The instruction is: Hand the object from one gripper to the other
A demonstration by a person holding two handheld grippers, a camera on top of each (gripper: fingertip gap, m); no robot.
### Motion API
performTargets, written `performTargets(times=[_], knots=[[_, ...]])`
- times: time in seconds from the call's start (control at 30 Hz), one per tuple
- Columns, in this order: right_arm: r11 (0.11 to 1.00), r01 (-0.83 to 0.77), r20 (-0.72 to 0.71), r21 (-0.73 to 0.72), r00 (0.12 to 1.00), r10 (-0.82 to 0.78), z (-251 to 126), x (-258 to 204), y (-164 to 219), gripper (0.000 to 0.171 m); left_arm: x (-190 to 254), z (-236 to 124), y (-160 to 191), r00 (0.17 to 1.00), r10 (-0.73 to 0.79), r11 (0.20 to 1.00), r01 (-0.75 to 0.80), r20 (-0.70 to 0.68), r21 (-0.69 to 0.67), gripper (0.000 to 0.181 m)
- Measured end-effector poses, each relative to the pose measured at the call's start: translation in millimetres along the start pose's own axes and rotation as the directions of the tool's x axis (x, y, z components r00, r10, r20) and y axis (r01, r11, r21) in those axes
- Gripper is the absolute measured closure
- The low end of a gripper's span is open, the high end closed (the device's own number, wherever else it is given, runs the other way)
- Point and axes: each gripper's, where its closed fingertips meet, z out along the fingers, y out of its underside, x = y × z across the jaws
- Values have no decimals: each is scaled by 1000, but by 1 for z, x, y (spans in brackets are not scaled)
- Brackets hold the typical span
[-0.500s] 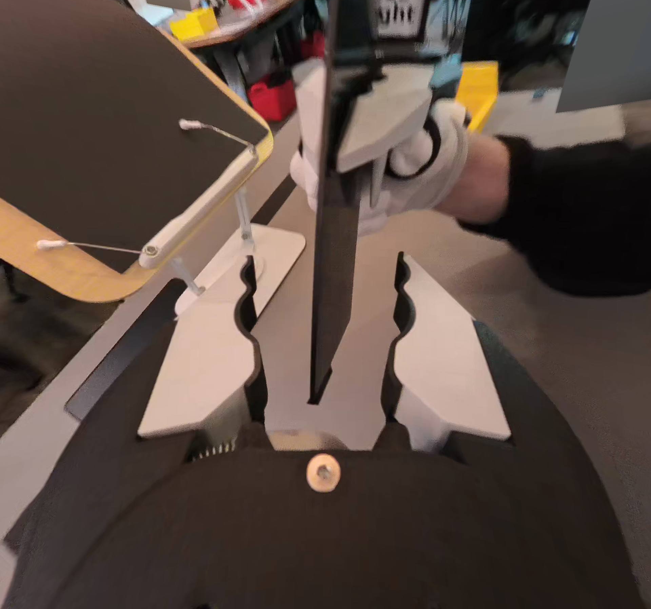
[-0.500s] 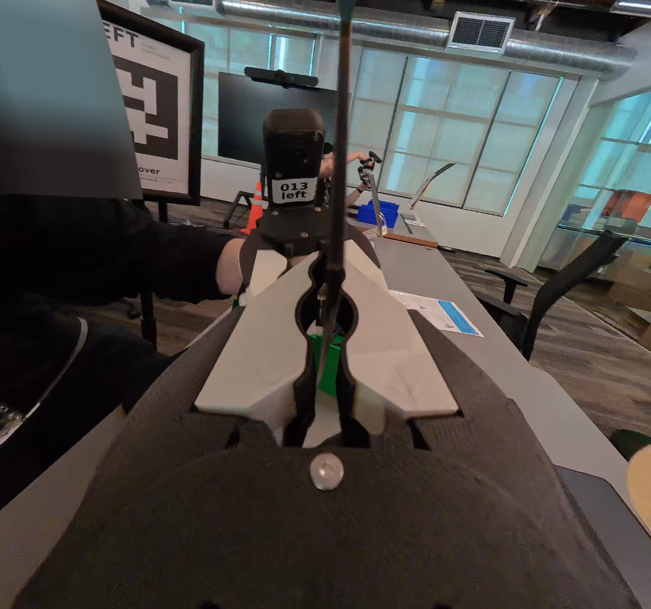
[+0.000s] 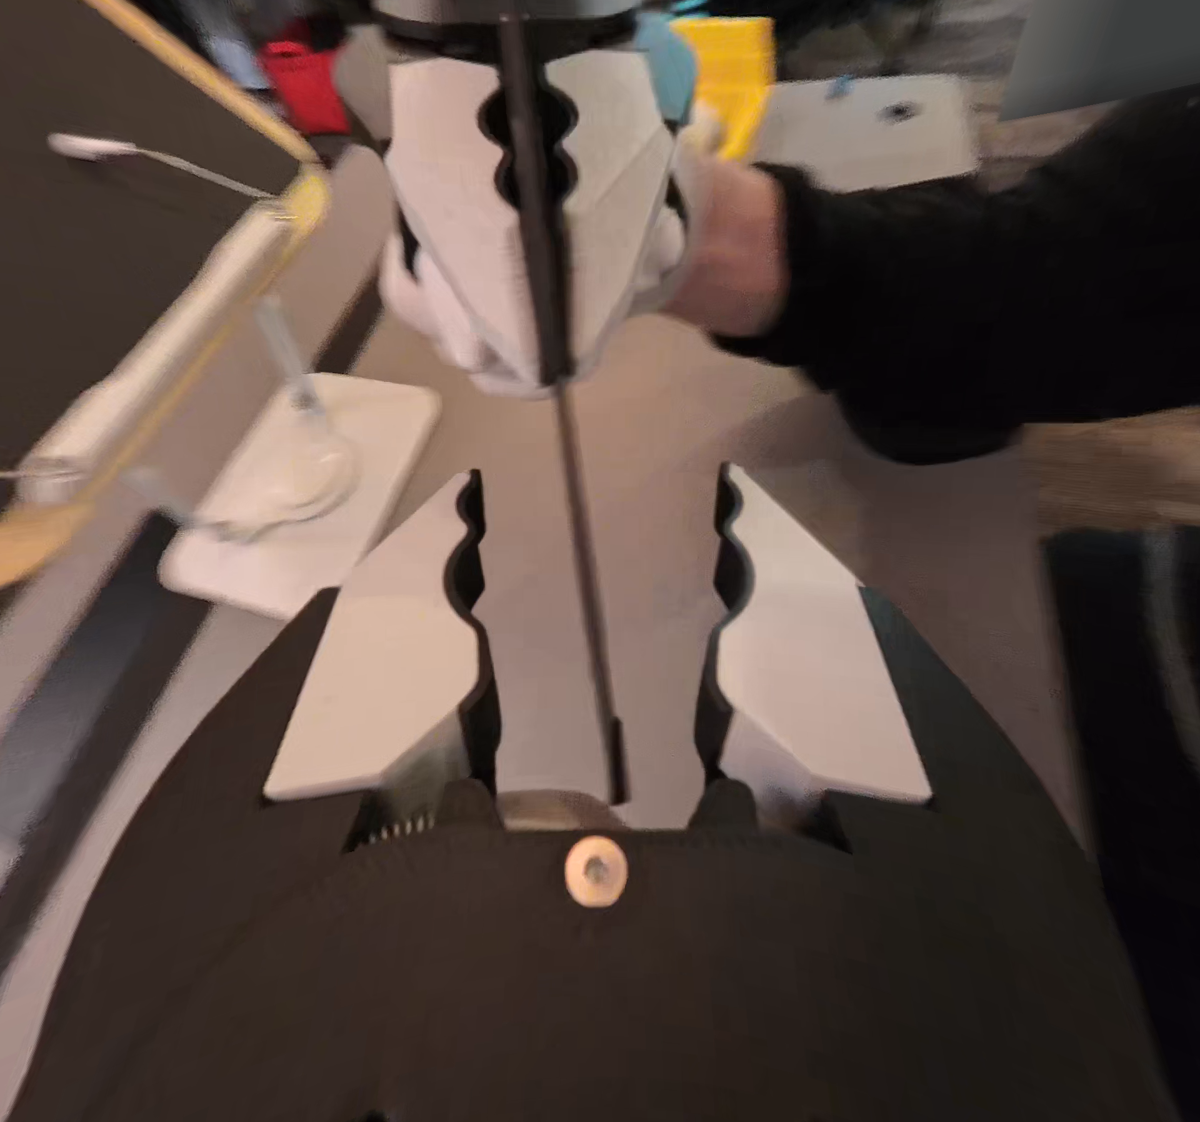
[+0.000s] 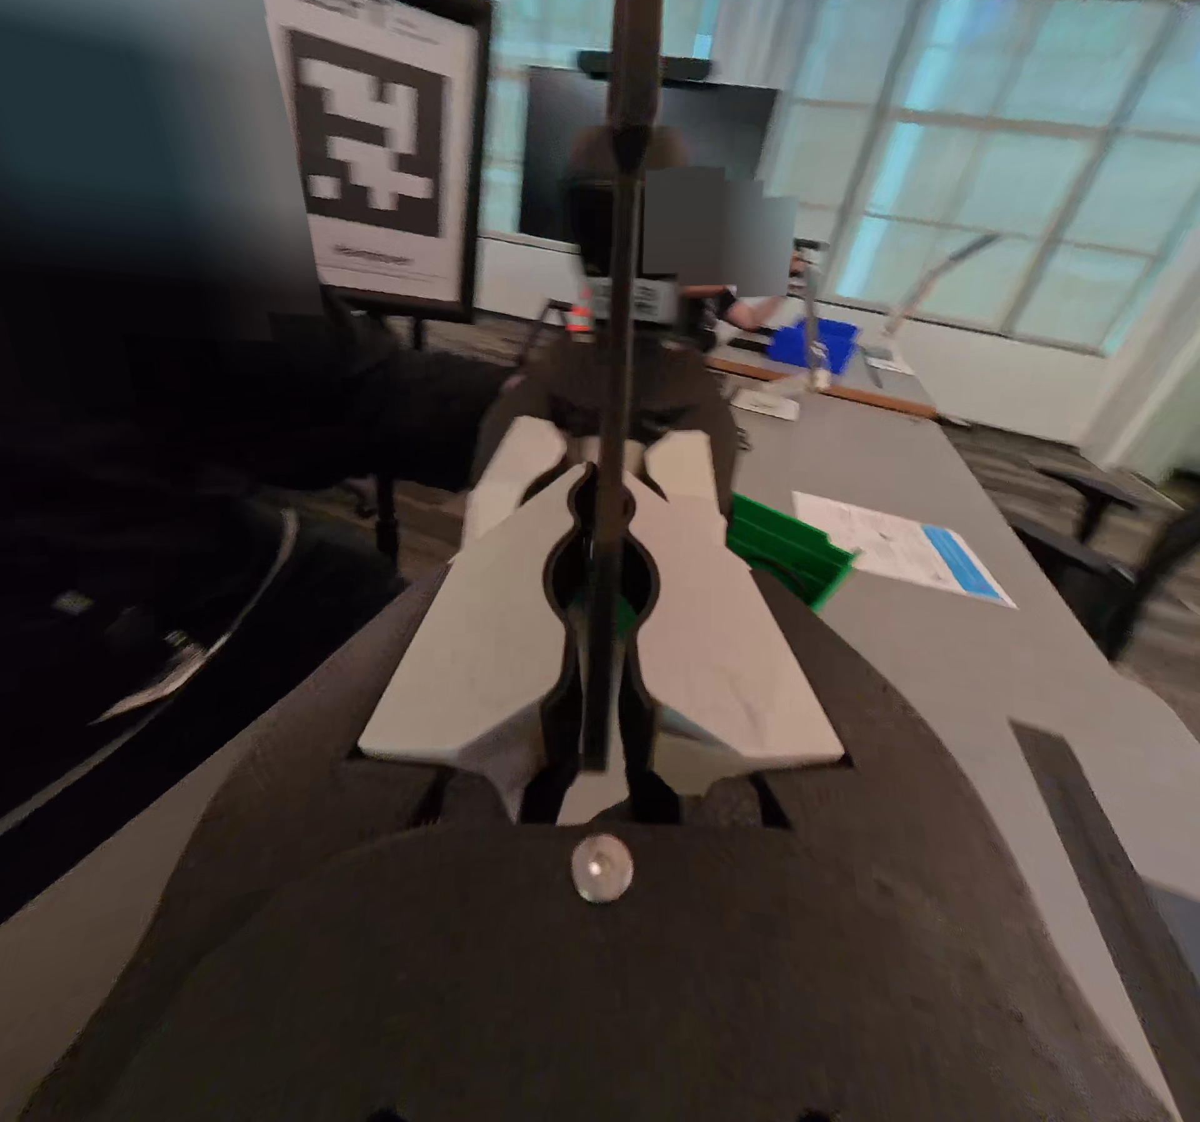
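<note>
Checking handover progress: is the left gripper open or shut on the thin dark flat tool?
Open. The left gripper has its white fingers spread, the thin dark flat tool passing untouched between them.

Daylight from windows (image 4: 974, 149); both views motion-blurred, wide-angle edge stretch, dim foreground.

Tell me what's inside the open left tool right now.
The thin dark blade reaches between the left tool's spread fingers, touching neither. The right tool is shut on the blade farther up. Grey tabletop shows beneath; the tip's depth is unclear.
</note>
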Motion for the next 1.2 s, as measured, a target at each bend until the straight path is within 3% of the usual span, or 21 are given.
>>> performTargets(times=[0.1,0.17,0.23,0.3,0.4,0.5,0.57,0.67,0.8,0.87,0.97,1.03,1.13,1.2], knots=[[991,-111,-171,76,978,123,-7,38,-4,171,-52,-11,-3,909,125,992,-107,398,-67,95],[970,-180,-286,164,932,222,-14,63,-6,171,-76,-27,-11,750,233,972,-196,619,-128,94],[932,-242,-342,271,880,328,-20,80,-9,171,-89,-36,-11,544,425,904,-299,724,-306,95],[870,-323,-311,373,840,445,-23,86,-12,171,-95,-40,-10,334,610,785,-381,719,-489,95],[803,-381,-294,459,788,541,-27,94,-12,171,-102,-44,-11,84,744,629,-420,662,-654,101],[727,-426,-258,539,738,624,-32,100,-13,171,-104,-45,-14,-44,769,555,-451,638,-699,111],[696,-433,-255,572,713,653,-33,103,-12,171,-97,-45,-25,-115,752,521,-497,648,-693,128],[654,-461,-218,599,692,688,-33,105,-10,171,-95,-43,-31,-140,753,496,-523,643,-694,160],[634,-478,-225,607,662,715,-35,110,-5,171,-97,-46,-33,-147,758,485,-526,636,-699,169],[645,-490,-232,587,661,714,-32,110,-4,153,-99,-51,-36,-143,757,492,-517,637,-701,179],[682,-507,-258,527,669,697,-25,111,1,110,-107,-58,-32,-58,757,547,-488,650,-680,181],[735,-491,-338,468,669,662,-27,115,12,95,-114,-64,-27,13,764,582,-445,645,-680,181],[823,-449,-473,347,674,567,-39,122,27,88,-126,-78,-18,134,762,633,-355,633,-688,181],[908,-345,-608,239,675,417,-52,127,29,92,-134,-84,-6,275,732,681,-273,624,-679,181]])
